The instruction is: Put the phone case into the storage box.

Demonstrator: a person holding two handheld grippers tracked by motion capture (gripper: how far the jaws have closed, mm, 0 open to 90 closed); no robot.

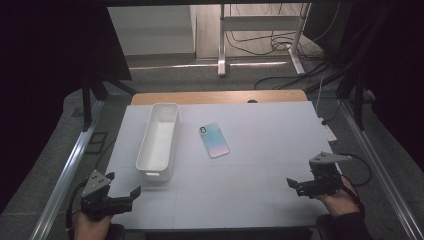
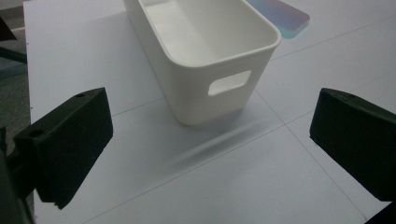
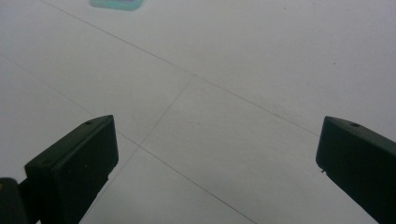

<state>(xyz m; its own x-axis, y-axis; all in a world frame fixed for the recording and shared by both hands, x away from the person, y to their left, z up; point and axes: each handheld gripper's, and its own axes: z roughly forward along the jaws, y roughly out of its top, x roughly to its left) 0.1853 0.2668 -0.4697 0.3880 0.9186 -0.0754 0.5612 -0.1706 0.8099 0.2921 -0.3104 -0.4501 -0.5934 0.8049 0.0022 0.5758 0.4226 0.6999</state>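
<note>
With both pairs of jaws spread wide and empty, the flat phone [image 1: 214, 140] could slide across the counter [image 1: 260, 165] instead of lifting, or the left gripper [image 1: 122, 196] could bump the light bin [image 1: 159, 141].

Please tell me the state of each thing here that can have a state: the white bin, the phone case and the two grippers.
White bin: upright, empty, on the table.
Phone case: lying flat beside the bin, apart from it.
Left gripper: jaws open, holding nothing.
Right gripper: jaws open, holding nothing.
</note>
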